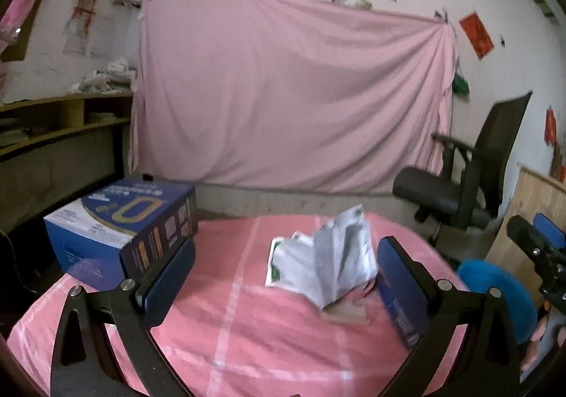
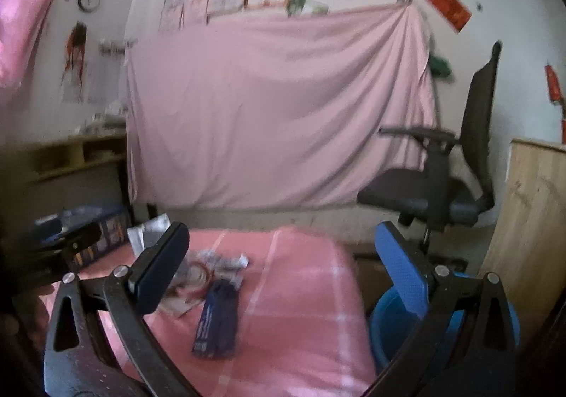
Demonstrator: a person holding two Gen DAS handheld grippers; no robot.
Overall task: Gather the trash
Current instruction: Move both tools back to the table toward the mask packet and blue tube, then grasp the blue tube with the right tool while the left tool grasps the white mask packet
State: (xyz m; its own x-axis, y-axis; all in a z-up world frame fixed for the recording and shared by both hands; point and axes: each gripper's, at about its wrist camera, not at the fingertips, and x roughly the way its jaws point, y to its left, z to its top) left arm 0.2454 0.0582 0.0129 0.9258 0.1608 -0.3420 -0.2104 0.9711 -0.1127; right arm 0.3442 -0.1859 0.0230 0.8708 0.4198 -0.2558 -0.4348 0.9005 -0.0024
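Left gripper (image 1: 283, 276) and right gripper (image 2: 283, 276): fingers spread, empty. Crumpled paper (image 1: 329, 255) between left fingers; light, liable to slip sideways on closing.

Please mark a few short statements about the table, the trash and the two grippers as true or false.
1. The left gripper is open. True.
2. The crumpled wrapper lies on a pink cloth. True.
3. The right gripper is shut on the dark blue packet. False: it is open and the packet lies on the cloth.
4. The blue box sits at the table's right edge. False: it is at the left.
5. A blue bin stands beside the table on the right. True.
6. The chair is red. False: it is black.
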